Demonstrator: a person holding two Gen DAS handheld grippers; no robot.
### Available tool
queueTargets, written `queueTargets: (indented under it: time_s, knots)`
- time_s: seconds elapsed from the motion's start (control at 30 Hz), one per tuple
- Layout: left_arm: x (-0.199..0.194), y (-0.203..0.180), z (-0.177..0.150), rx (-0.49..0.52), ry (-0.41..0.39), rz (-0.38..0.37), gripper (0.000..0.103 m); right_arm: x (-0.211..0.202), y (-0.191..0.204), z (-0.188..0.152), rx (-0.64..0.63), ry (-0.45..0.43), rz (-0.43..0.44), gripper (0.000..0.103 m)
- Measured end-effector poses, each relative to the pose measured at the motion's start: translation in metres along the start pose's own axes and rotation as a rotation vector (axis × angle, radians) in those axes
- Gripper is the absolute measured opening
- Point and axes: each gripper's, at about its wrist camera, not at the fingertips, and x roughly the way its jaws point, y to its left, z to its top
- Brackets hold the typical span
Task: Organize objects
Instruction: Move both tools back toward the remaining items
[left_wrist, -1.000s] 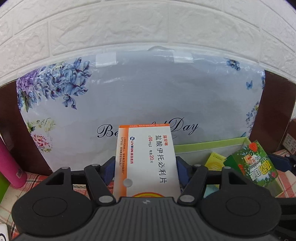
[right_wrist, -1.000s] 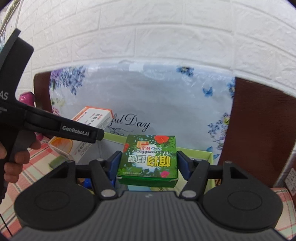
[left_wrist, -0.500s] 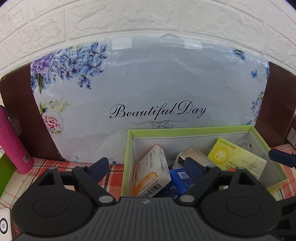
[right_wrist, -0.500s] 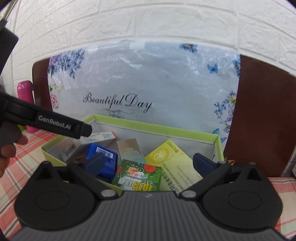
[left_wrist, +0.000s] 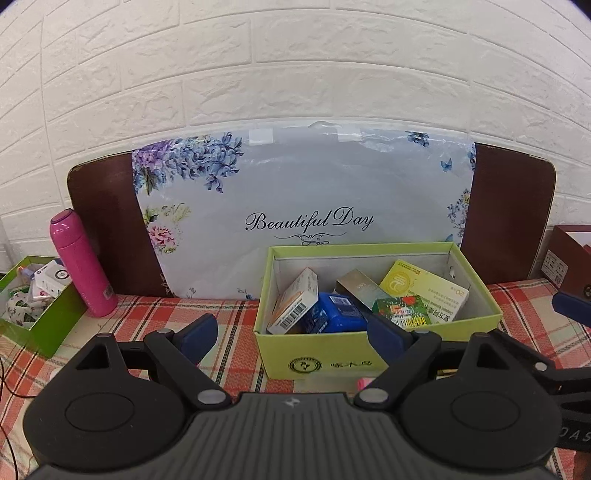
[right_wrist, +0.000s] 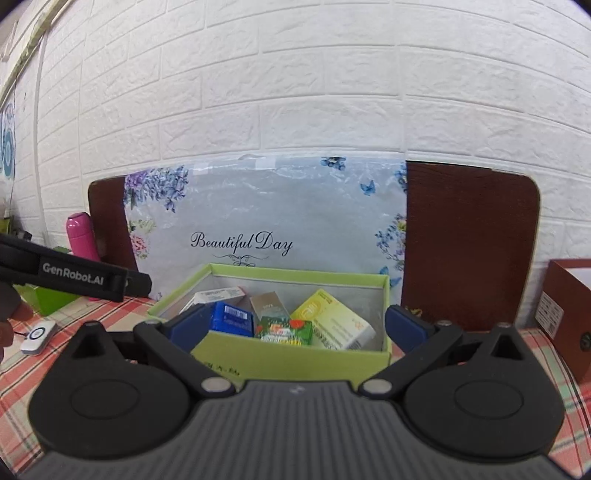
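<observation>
Both tools wide, empty: left tool (left_wrist: 291, 334), right tool (right_wrist: 295, 325). Green carton (left_wrist: 400, 312) at box's (left_wrist: 332, 363) 3 o'clock: light, crushable; grip flat sides.

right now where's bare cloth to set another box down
Bare checked cloth lies between the pink bottle and the light green box; more right of that box, before the dark red box. The light green box itself is crowded.

The open box (left_wrist: 317, 365) is light green. Inside lie a blue packet (left_wrist: 340, 314), a yellow carton (left_wrist: 424, 286) and a green carton with red flowers (left_wrist: 400, 312). The worktop (left_wrist: 236, 332) cloth is a red and white check. At the left stands a pink bottle (left_wrist: 79, 266). The wall (left_wrist: 295, 66) is white brick.
</observation>
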Motion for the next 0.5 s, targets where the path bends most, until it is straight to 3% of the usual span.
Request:
queueTargets:
  time_s: [0.5]
  knots:
    - [-0.023, -0.008, -0.047, -0.067, 0.076, -0.05, 0.091, -0.05, -0.006, -0.048, 0.03, 0.061, -0.049, 0.103]
